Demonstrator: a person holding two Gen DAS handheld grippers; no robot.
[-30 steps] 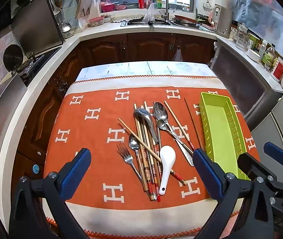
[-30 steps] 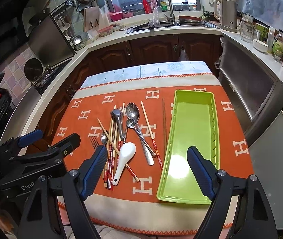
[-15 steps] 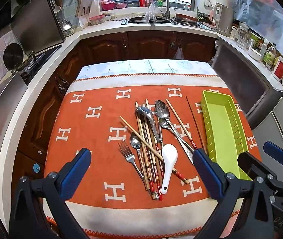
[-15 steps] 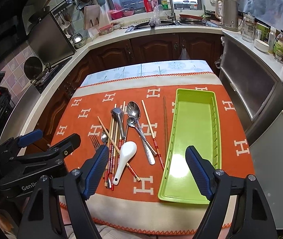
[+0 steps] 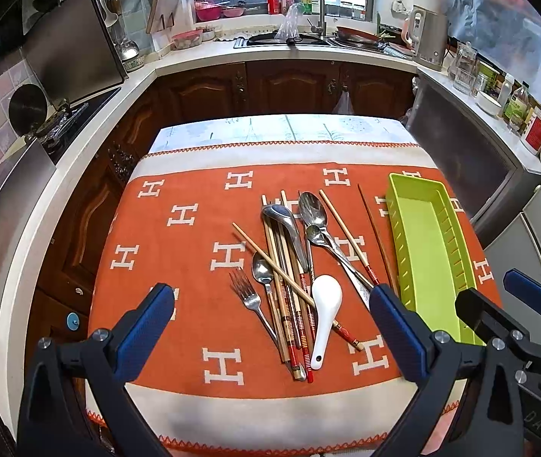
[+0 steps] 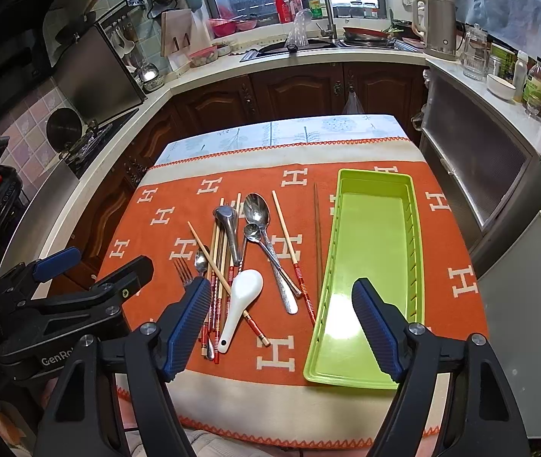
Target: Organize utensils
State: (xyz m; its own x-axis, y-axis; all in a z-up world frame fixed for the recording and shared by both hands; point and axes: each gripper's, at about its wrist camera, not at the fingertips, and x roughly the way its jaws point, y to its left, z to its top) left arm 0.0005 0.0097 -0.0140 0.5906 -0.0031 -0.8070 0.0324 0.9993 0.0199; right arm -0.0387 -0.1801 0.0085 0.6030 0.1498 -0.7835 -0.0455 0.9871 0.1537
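Slightly narrower than before, the right tool (image 6: 281,325) gapes empty above the lime-green plastic tray (image 6: 377,236); left tool (image 5: 270,333) gapes over the white ceramic spoon (image 5: 323,314)

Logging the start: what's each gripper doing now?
Left gripper: open, holding nothing.
Right gripper: open, jaws just narrowed slightly, holding nothing.

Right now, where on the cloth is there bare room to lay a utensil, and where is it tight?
Bare: the orange cloth left of the fork, and the green tray's floor. Crowded: the utensil pile mid-cloth; only a narrow strip separates the lone brown chopstick from the tray wall.
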